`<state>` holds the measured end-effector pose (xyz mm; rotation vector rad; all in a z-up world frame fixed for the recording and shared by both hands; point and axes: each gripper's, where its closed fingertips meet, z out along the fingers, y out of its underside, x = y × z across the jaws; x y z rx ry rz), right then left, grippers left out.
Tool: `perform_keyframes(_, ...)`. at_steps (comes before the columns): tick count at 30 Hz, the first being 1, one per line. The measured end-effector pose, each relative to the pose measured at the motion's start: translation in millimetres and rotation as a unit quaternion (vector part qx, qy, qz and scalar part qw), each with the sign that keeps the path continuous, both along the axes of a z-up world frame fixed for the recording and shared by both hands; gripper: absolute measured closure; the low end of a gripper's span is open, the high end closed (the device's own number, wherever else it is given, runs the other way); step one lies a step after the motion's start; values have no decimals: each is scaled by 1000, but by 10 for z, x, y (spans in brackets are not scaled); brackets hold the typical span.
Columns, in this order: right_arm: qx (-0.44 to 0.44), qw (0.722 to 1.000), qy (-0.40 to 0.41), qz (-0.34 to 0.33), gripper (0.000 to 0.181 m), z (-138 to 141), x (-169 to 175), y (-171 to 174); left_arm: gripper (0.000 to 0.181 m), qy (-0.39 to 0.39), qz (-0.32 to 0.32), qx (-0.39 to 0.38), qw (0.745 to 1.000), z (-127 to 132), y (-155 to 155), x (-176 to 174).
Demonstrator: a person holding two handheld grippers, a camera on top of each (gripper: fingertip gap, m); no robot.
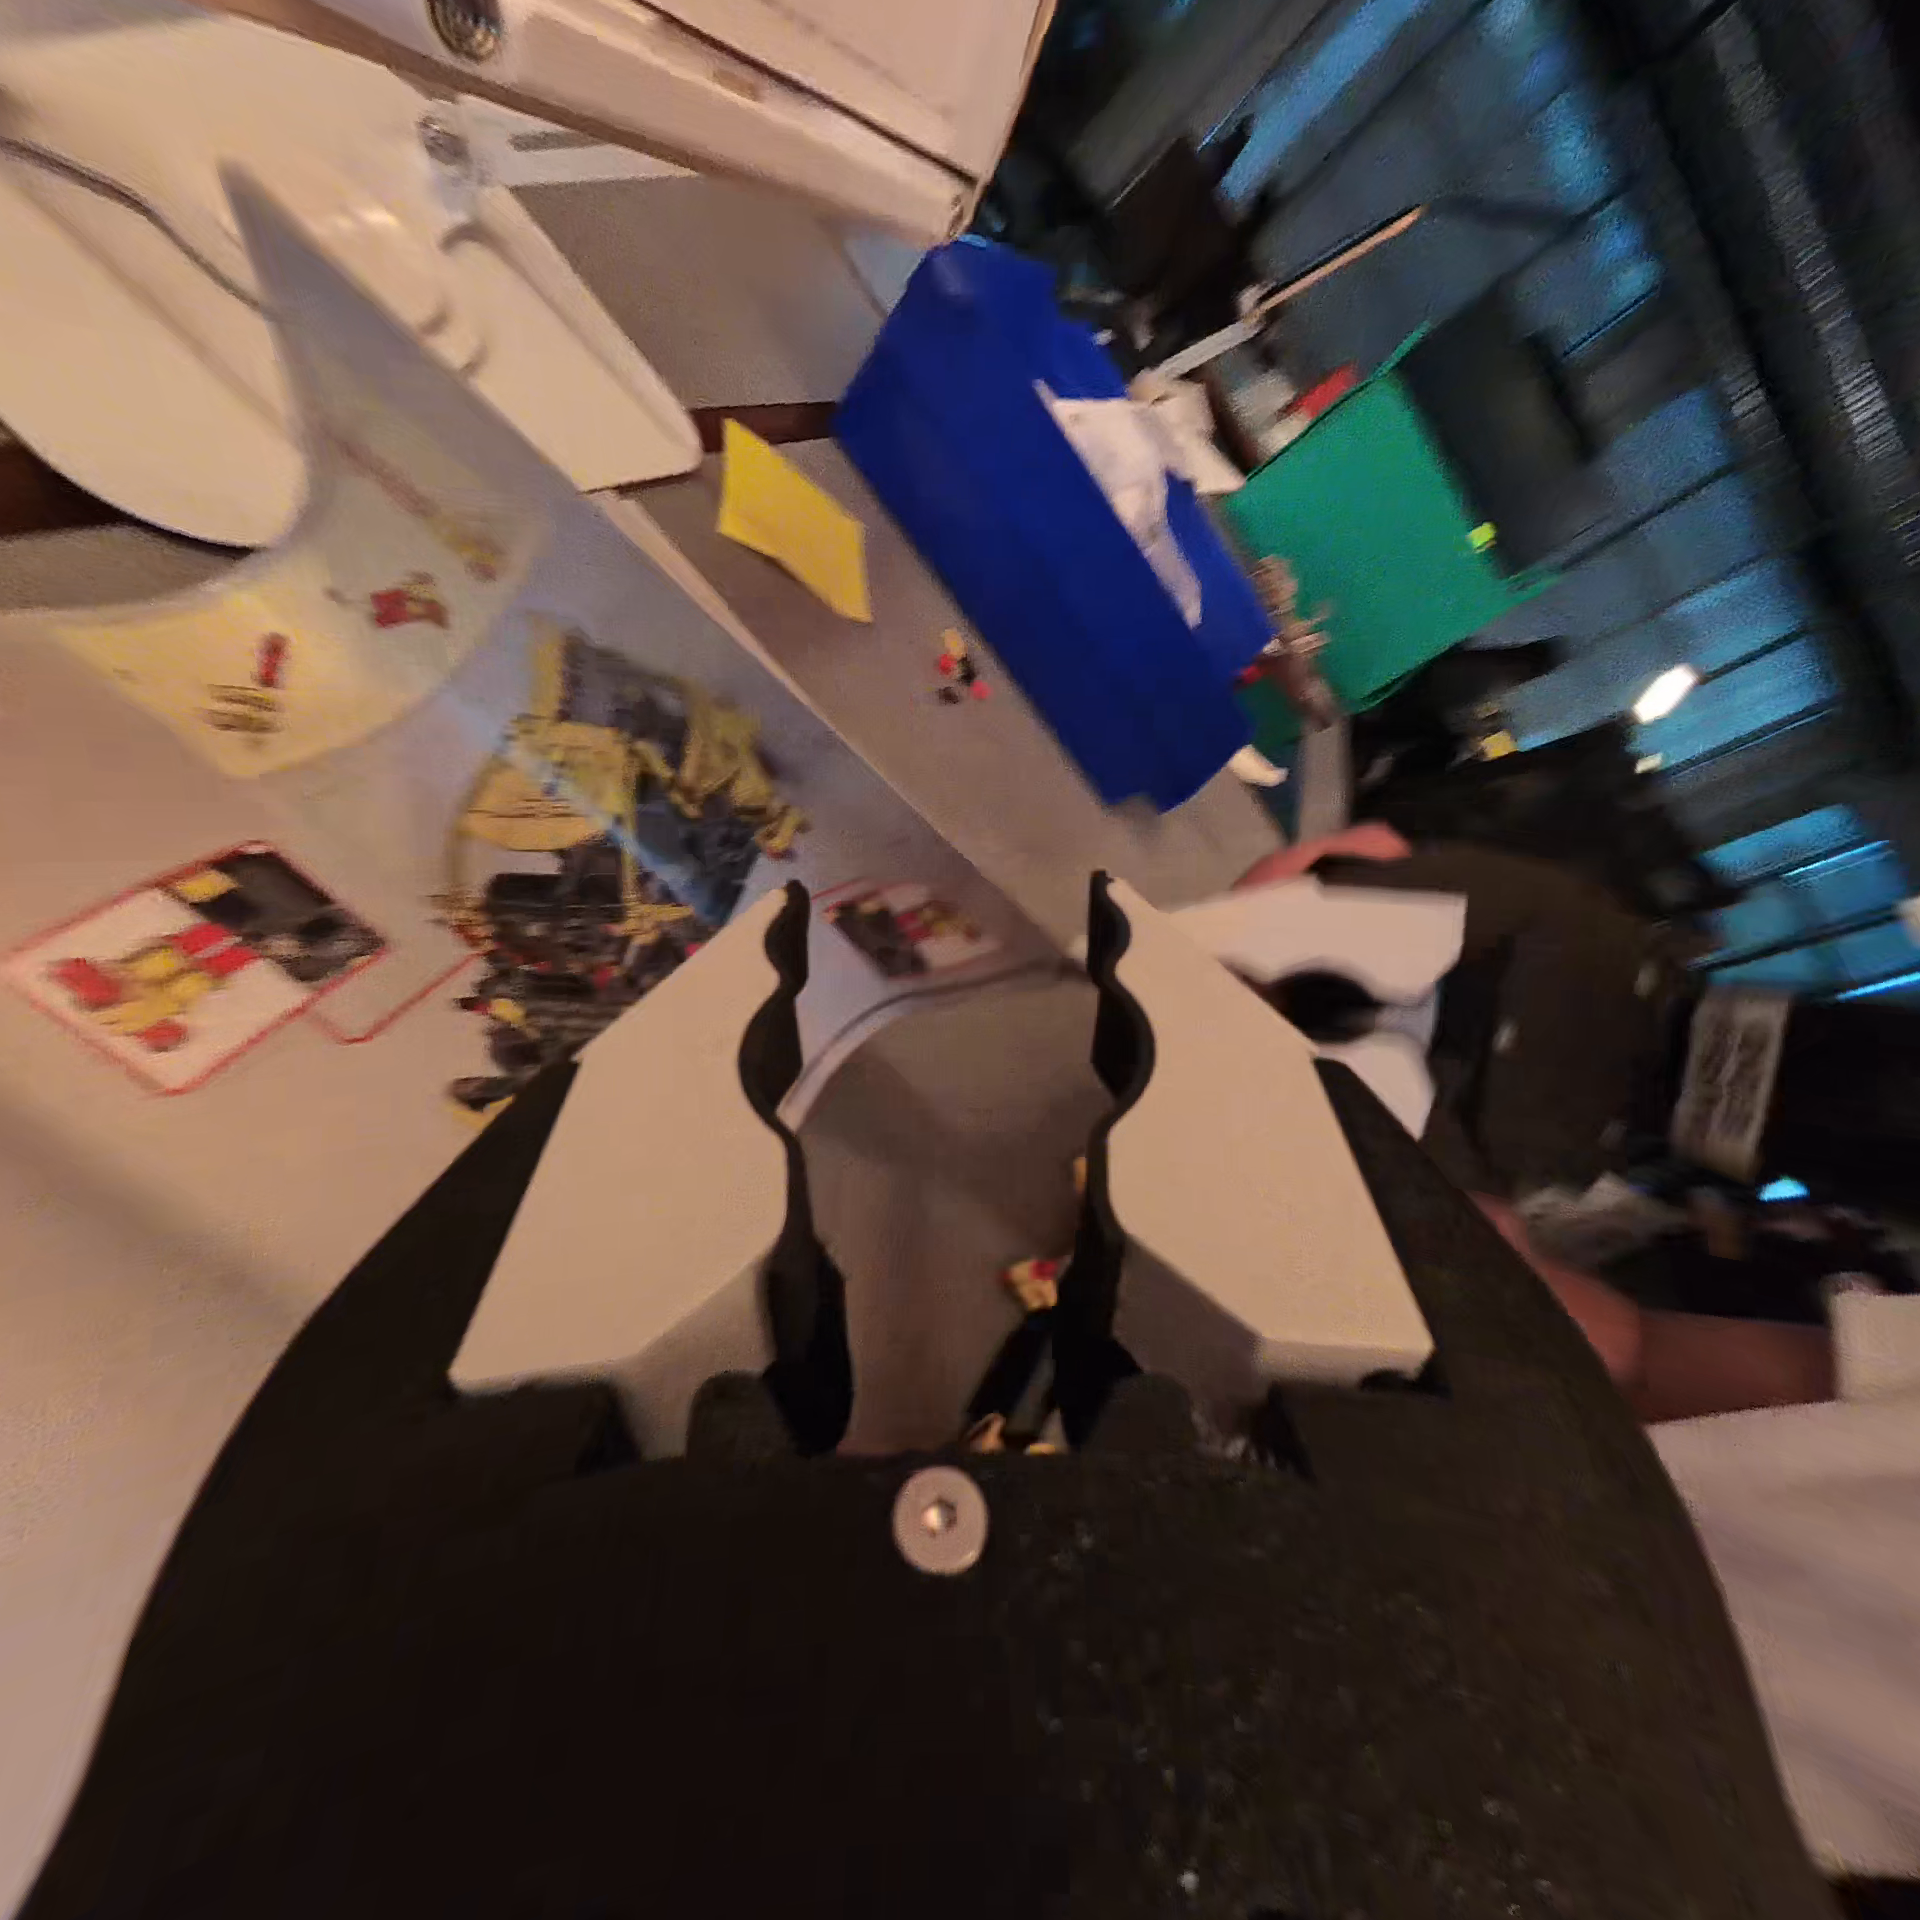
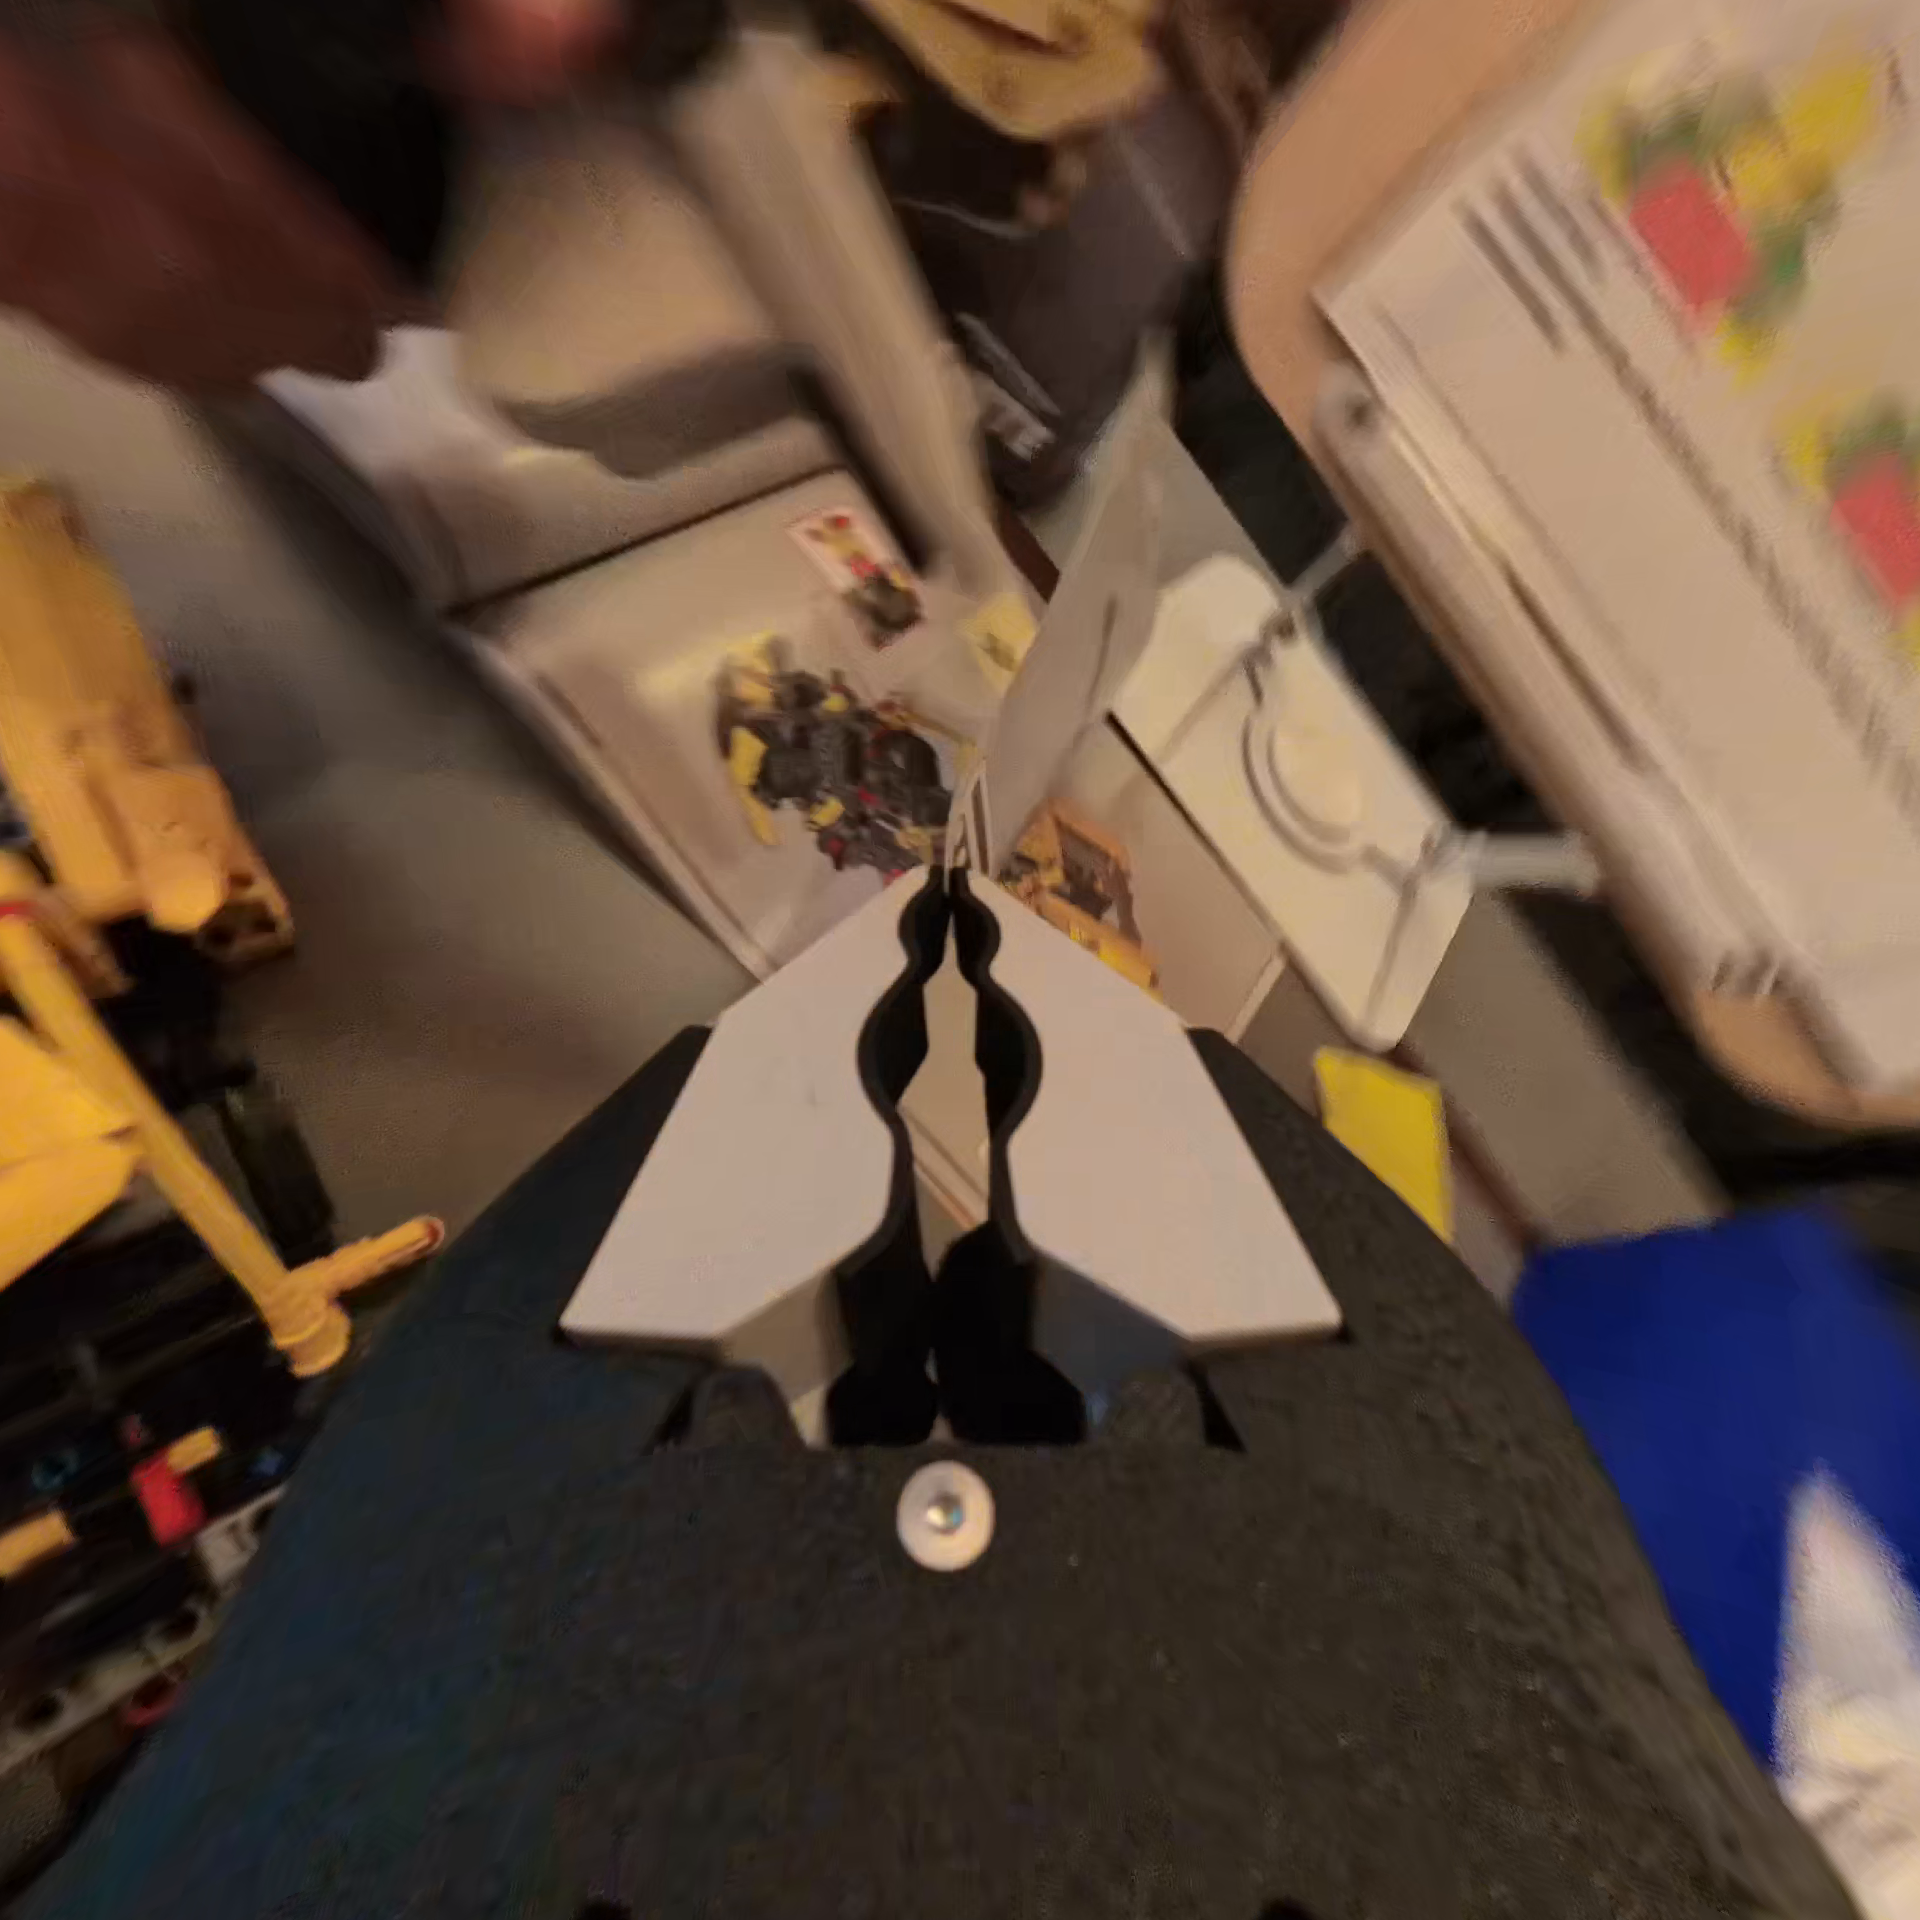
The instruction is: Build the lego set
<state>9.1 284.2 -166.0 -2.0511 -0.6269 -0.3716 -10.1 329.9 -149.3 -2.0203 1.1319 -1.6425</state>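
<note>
My right gripper has its fingers nearly pressed together, pinching the lower edge of a page of the instruction booklet at frame centre; the sheet stands up from the fingertips, so I judge I am turning a page. My left gripper has its fingers spread with nothing between them, hovering over the same booklet, whose printed model fills the centre left of that view with a curled page rising at upper left. Loose small pieces lie on the bench near a blue box. The partly built yellow and black model sits at the left edge of the right view. To do this well I would carry the sheet over in a slow arc, keep the pinch light to avoid tearing, and use the left fingers to press the booklet flat.
</note>
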Motion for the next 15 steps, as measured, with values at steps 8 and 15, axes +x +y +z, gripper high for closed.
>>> perform_keyframes(8,23,996,-19,84,147,97,-623,110,181,-37,4,-120,992,0,55,-62)
perform_keyframes(15,-77,904,413,80,90,114,-533,427,181,-83,-13,-160,984,71,109,-131)
